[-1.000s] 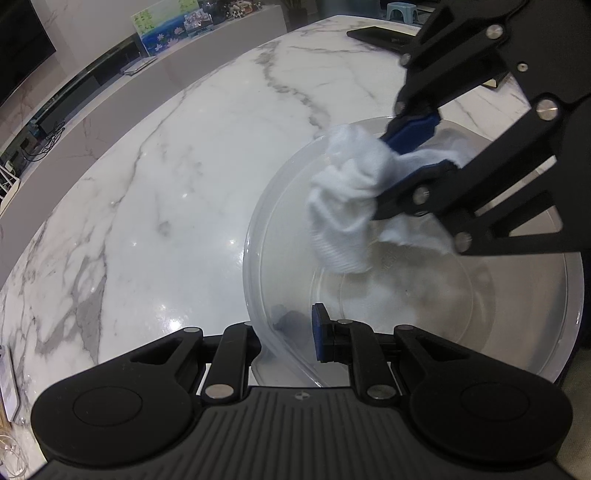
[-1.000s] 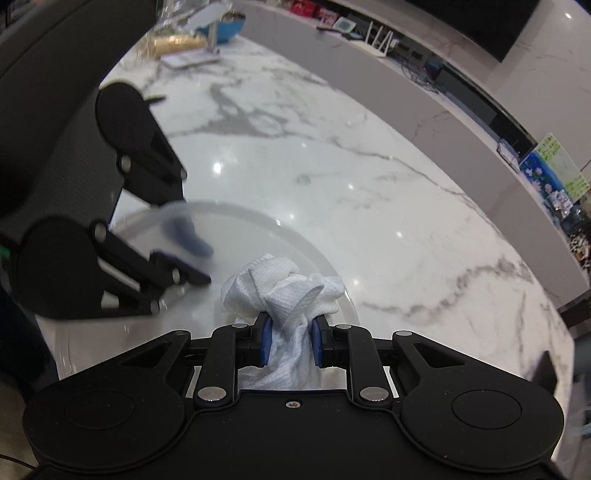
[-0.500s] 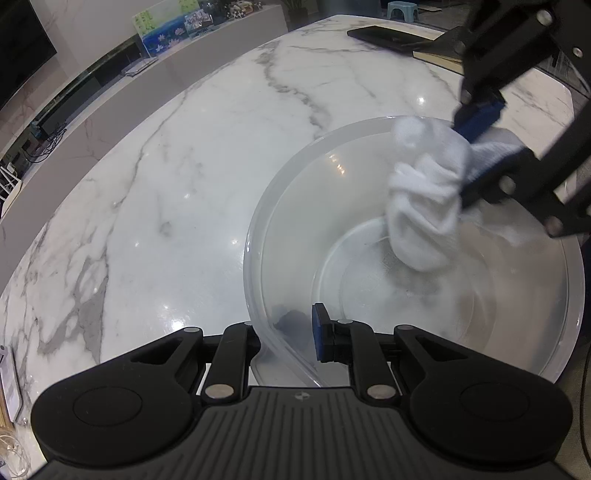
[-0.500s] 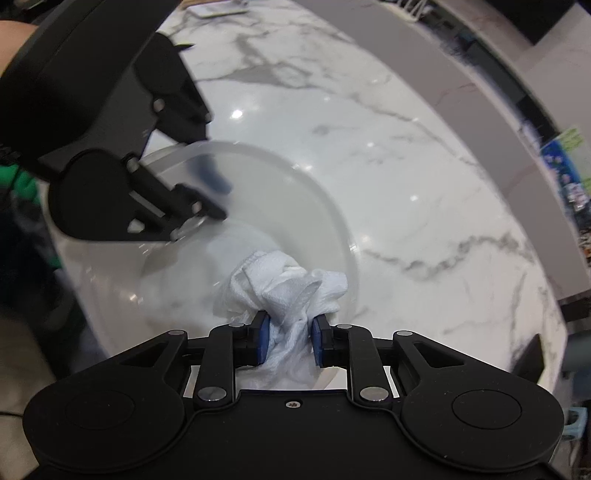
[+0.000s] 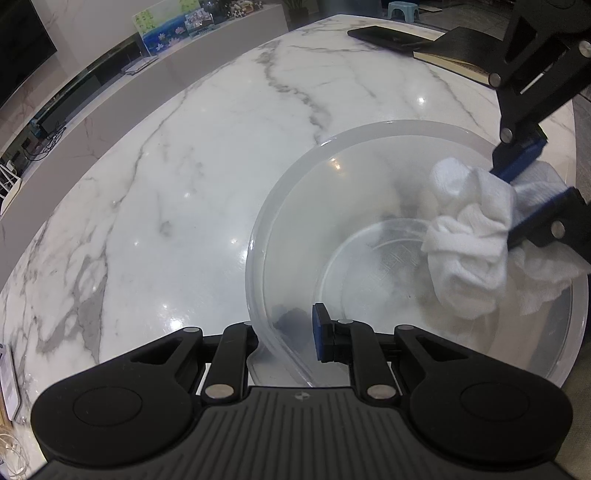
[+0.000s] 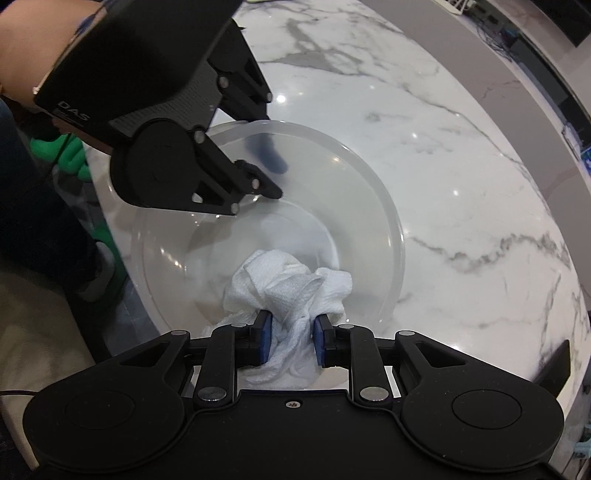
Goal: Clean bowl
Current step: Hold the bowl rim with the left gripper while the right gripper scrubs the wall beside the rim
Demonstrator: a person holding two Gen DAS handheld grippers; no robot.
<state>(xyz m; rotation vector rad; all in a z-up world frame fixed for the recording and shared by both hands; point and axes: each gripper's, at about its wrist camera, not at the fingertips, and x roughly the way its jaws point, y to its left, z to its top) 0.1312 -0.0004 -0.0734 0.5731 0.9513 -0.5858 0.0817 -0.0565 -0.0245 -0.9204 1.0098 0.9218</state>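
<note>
Two-handed wiping of a translucent plastic bowl (image 5: pixel 369 206) on a white marble countertop (image 5: pixel 184 192). In the left wrist view the bowl fills the lower right of the frame; in the right wrist view it lies at centre.

Left gripper (image 5: pixel 295 328): closed on the bowl's near wall, one blue pad (image 5: pixel 318 332) inside the rim and the other seen dimly through the plastic outside it. This grip anchors the bowl.

Right gripper (image 6: pixel 291 341): its two blue pads are clamped on a crumpled white cloth (image 6: pixel 291 288), which bulges forward of the fingertips and rests against the bowl's inner wall near the base ring. In the left wrist view the same cloth (image 5: pixel 469 243) appears at the right edge of the frame, low inside the bowl.

A dark notebook (image 5: pixel 454 51) and a black phone (image 5: pixel 384 35) lie well apart from the bowl, at the upper right of the left wrist view.

Technique, as judged: the step in hand is wiping the interior. Good practice is to hold the cloth wad, not the hard pads, against the plastic, sweep around the wall and across the floor in overlapping arcs, and press only lightly. The rim clamp should resist the sweep, since a light bowl on polished marble is likely to slide or tip.
</note>
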